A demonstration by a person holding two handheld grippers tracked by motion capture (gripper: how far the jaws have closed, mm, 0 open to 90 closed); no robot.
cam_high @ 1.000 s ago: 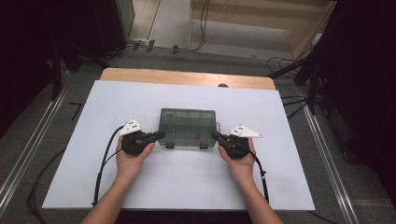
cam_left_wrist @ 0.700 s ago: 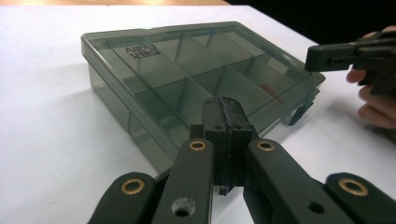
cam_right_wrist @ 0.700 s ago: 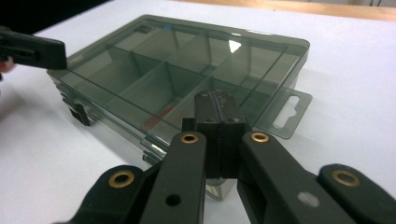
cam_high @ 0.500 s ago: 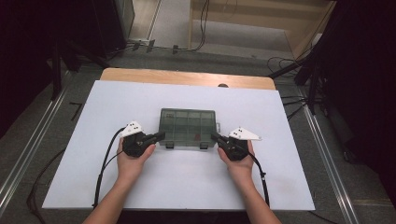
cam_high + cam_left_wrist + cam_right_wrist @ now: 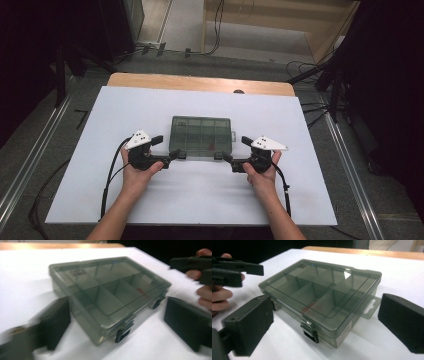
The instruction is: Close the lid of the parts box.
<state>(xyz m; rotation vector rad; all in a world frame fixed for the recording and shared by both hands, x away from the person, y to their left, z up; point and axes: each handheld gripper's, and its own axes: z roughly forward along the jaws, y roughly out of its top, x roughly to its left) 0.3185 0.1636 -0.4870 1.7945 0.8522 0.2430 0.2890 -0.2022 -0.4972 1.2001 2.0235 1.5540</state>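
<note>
The smoke-grey compartment box (image 5: 201, 136) lies flat with its lid closed at the centre of the white table (image 5: 150, 105), its two black latches (image 5: 310, 335) facing the person. The left gripper (image 5: 172, 155) sits at the box's near left corner and the right gripper (image 5: 227, 159) at its near right corner; both have just been opening their jaws. In each gripper view the jaws stand wide apart, a front corner of the box lying between them with no pad pressing on it.

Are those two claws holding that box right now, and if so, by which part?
Nothing is held. Both the left gripper and right gripper have just opened; their jaws stand wide at the box's front corners, apart from it.
</note>
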